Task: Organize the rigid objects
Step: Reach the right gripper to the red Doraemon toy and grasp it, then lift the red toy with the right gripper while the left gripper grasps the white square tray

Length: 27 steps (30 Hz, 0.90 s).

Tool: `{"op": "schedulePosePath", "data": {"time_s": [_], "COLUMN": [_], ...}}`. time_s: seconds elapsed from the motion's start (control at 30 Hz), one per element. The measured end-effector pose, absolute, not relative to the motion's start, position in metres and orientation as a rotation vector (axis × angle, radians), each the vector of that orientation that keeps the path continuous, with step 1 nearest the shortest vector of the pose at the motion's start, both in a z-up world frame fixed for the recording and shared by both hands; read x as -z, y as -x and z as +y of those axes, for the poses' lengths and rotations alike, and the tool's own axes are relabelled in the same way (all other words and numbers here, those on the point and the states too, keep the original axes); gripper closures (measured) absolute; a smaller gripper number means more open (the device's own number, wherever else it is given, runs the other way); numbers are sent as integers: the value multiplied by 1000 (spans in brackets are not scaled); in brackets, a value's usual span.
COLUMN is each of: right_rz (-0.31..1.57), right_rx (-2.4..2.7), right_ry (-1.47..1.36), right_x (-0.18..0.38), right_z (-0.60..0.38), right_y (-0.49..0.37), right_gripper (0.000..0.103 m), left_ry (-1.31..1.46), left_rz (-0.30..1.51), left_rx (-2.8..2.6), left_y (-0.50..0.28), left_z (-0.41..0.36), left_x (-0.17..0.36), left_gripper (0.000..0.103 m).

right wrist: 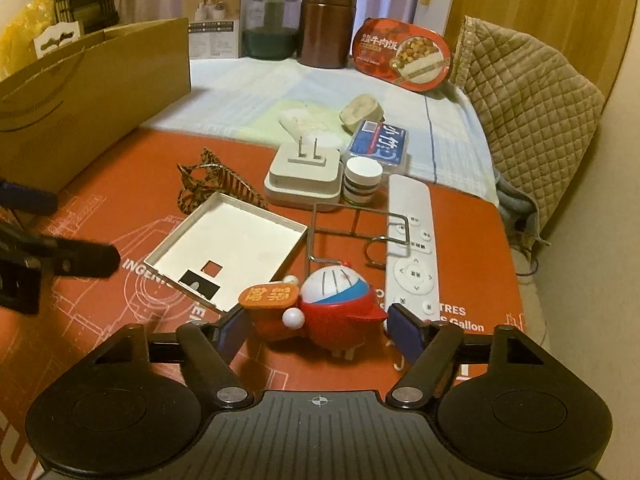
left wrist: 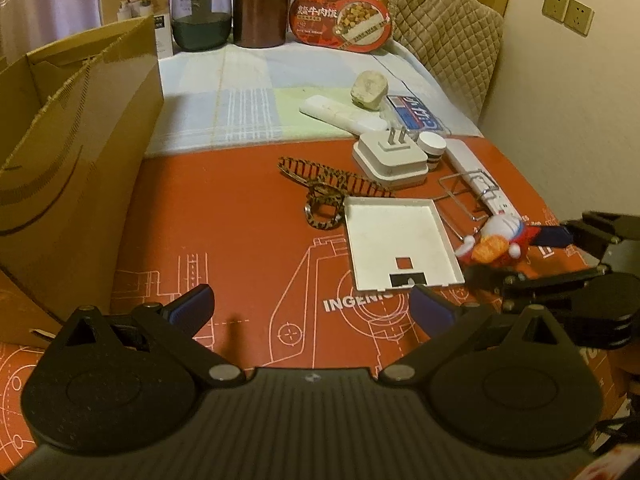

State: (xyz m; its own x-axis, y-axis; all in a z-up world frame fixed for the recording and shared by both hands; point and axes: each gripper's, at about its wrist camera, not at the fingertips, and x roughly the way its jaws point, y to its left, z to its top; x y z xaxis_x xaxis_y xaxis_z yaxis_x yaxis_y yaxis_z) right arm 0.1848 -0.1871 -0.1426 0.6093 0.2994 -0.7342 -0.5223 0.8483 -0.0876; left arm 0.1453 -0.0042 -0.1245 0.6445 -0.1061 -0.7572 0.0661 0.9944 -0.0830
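I bracket the toy figure with my right gripper, jaws apart, to lift it; my left gripper hangs wide open, empty.

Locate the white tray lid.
The white tray lid lies open side up on the orange mat, centre-left in the right wrist view, between hair clip and toy.

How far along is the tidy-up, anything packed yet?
Nothing visibly packed: what shows of the cardboard box looks bare. In hand: the right gripper brackets the Doraemon toy, pads apparently not yet pressing; the left gripper is open, holding nothing. Left on the mat: white tray, remote, charger, hair clip, wire rack.
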Motion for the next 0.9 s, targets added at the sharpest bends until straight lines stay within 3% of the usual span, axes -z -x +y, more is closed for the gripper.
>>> {"op": "schedulePosePath", "data": {"time_s": [0.9], "right_rz": [773], "right_rx": [-308], "right_ry": [156], "right_x": [122], "right_z": [-230], "right_y": [-184], "right_gripper": [38], "left_ry": [11], "left_rz": [822], "left_rx": [240], "left_y": [-176], "left_z": [-59], "left_x": [157], "left_gripper": [1]}}
